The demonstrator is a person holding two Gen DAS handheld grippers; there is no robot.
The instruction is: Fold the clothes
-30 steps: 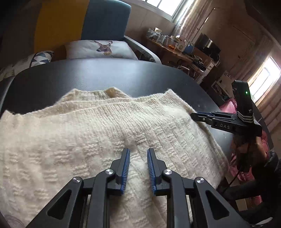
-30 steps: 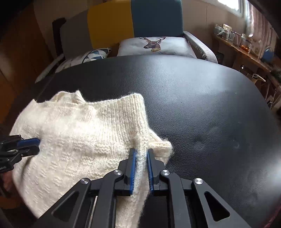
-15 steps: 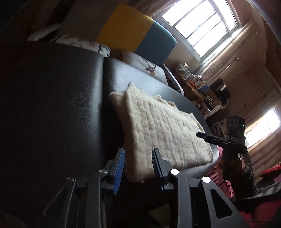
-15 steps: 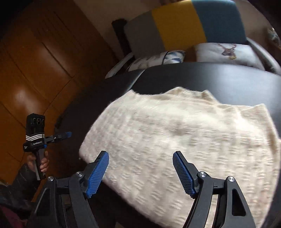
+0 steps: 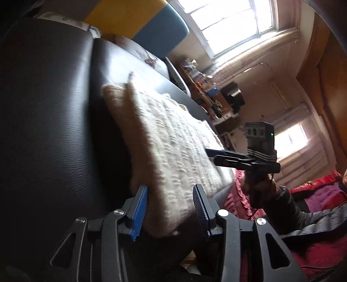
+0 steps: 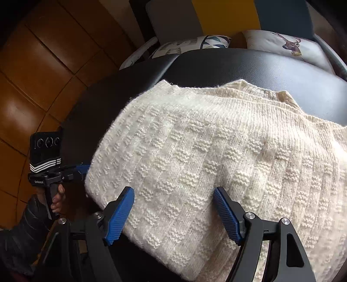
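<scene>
A cream knitted sweater (image 6: 216, 156) lies folded in a thick pad on the black leather table (image 6: 260, 65); it also shows in the left wrist view (image 5: 173, 138). My left gripper (image 5: 171, 202) is open, its jaws on either side of the sweater's near left corner at the table edge. It also shows in the right wrist view (image 6: 84, 169). My right gripper (image 6: 173, 208) is wide open over the sweater's near edge, further right. It also shows in the left wrist view (image 5: 211, 155), side on above the sweater's right part.
A sofa with yellow and blue back (image 6: 238, 15) and cushions (image 6: 288, 43) stands behind the table. A wooden cabinet wall (image 6: 43, 65) is at the left. A cluttered side shelf (image 5: 208, 91) and windows (image 5: 234, 19) are to the right. Red fabric (image 5: 314, 195) lies below the table edge.
Both grippers were shut or nearly shut on the sweater a second ago. They have let go, opened and pulled back to the near edge, the left one swinging round to the left corner.
</scene>
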